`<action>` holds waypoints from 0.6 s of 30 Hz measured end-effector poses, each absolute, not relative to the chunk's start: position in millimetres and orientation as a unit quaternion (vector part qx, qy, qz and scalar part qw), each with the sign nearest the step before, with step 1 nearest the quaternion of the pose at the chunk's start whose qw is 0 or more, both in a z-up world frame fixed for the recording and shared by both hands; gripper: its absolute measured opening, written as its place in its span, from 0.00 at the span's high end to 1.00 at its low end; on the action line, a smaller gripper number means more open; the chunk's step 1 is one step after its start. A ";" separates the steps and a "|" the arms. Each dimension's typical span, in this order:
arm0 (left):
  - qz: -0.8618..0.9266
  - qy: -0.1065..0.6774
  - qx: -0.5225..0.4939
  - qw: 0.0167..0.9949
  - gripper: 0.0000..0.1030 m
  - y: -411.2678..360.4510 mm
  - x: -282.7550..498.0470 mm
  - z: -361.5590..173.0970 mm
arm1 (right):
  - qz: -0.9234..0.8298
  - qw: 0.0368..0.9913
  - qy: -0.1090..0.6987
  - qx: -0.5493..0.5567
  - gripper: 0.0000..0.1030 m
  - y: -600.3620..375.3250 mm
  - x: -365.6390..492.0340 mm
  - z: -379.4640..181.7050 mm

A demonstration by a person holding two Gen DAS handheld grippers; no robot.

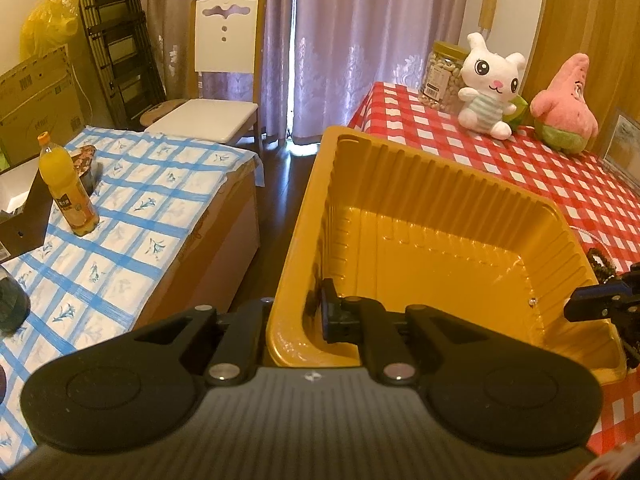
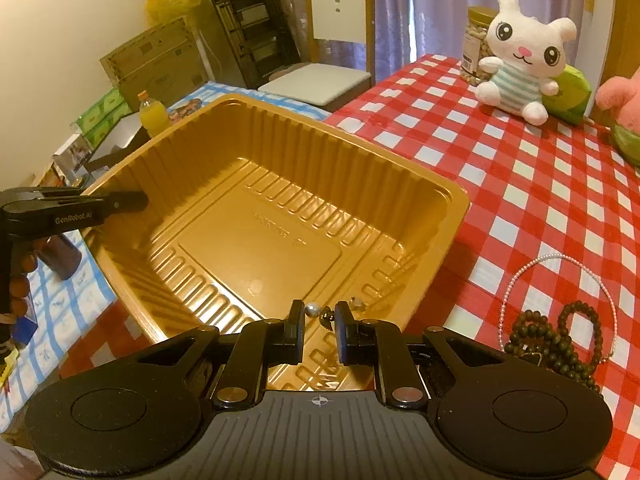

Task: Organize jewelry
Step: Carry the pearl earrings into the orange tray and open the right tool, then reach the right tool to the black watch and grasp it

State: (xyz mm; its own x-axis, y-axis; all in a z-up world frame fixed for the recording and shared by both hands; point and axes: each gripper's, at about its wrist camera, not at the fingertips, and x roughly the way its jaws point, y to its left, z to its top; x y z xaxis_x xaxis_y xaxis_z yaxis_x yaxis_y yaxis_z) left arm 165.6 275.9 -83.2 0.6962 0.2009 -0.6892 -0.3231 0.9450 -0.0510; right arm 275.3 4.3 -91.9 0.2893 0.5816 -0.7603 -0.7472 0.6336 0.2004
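A: Right tongs (image 2: 318,330) nearest the lens, hanging over the near corner of the gold tray (image 2: 460,200). Slightly parted, pads pinching nothing I can see. Small beaded piece (image 2: 320,312) sits just past the tips, at 12 o'clock from them, low in that corner. Can't tell if it's touching the floor.

B: Left tongs (image 1: 292,312)?

A: Clamped on the tray wall, one finger inside, one outside. Tray overhangs the tabletop (image 2: 520,160) edge.

B: Progress?

A: Early, I'd judge. One small piece in the tray. Two left out on the checked cloth at 3 o'clock of the right tongs: one white pearl necklace (image 2: 560,258), one dark bead strand (image 2: 552,340), touching each other.

B: Totals?

A: One tray, three jewelry pieces, two tongs.
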 end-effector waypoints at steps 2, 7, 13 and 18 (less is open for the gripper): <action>0.143 0.362 -0.082 0.917 0.92 275.4 165.0 -81.7 | 0.418 0.797 0.425 -0.099 0.85 6.0 275.9 -93.2; 0.141 0.365 -0.076 0.917 0.92 273.2 164.0 -79.8 | 0.419 0.798 0.420 -0.105 0.85 12.6 277.3 -98.0; 0.140 0.366 -0.076 0.917 0.92 274.0 163.8 -80.8 | 0.416 0.796 0.429 -0.099 0.73 13.8 279.5 -101.2; 0.140 0.367 -0.074 0.917 0.92 274.1 163.5 -80.8 | 0.413 0.803 0.418 -0.101 0.62 7.9 274.0 -95.3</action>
